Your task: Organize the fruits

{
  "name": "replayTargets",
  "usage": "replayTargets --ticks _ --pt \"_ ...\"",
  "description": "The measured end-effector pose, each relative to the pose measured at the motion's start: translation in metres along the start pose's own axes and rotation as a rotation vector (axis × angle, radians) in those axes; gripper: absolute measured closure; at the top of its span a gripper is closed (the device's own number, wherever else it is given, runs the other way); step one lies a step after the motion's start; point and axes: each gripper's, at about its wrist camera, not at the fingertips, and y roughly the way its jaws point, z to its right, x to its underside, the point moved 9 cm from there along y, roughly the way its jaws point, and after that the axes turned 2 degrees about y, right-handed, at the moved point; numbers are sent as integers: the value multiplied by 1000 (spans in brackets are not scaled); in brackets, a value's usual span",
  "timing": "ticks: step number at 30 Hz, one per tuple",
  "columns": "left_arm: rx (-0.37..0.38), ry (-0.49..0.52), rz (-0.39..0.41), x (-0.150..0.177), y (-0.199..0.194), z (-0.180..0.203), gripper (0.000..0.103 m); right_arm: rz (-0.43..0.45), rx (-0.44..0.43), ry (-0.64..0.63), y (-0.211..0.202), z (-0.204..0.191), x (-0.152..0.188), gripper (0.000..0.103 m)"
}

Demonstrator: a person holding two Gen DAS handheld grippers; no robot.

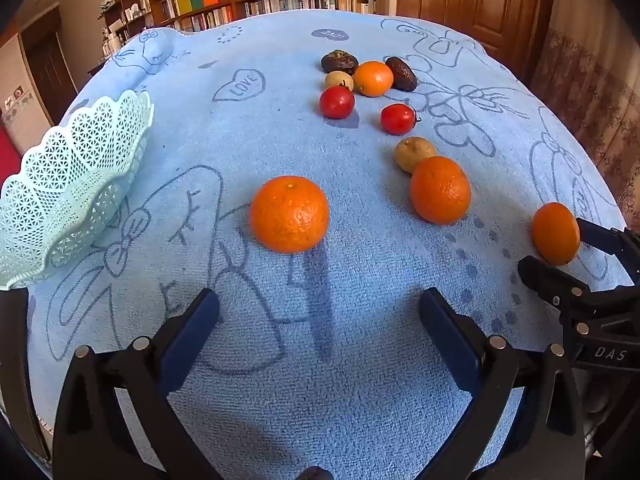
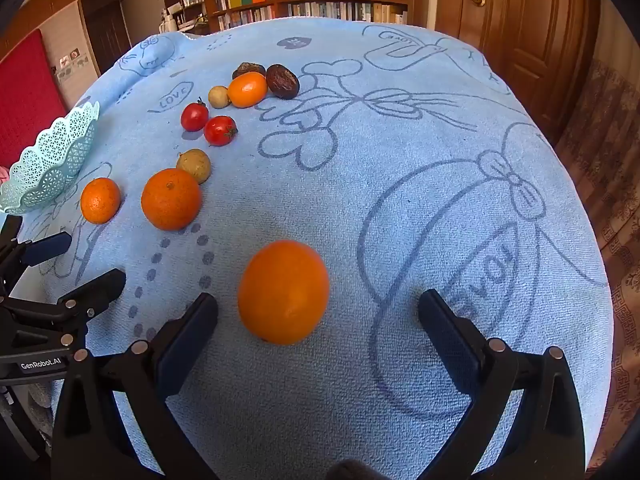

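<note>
- The desk (image 1: pixel 280 380) carries a blue towel printed with line drawings, and all the fruit we see lies loose on it.
- The mint lattice basket (image 1: pixel 72 184) stands at the left edge. From what we see of its inside it holds nothing, so we judge the sorting barely begun; its left side is cut off by the frame.
- Our left tool (image 1: pixel 320 312) hovers released, fingers spread, pointed at the nearest orange (image 1: pixel 289 214), which rests just ahead of the tips, not between them.
- Our right tool (image 2: pixel 318 312) is likewise spread wide, and a second orange (image 2: pixel 283 291) sits between its fingers, neither pad touching it as far as we can tell.
- A third orange (image 1: pixel 440 189) lies against a tan round fruit (image 1: pixel 414 154); a smaller orange (image 1: pixel 373 78) sits in the far cluster.
- Two red tomatoes (image 1: pixel 337 102) lie mid-desk, close together but apart.
- Two dark wrinkled fruits (image 1: pixel 401 73) and another small tan one (image 1: pixel 339 80) crowd the small orange; what kind they are we cannot make out.
- Everything is left to move: four oranges, two tomatoes and the small pieces.
</note>
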Motion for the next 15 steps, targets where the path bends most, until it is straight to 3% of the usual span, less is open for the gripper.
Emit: replayTargets --ticks 15 --pt "-14 9 6 0 0 -1 2 2 -8 6 0 0 0 5"
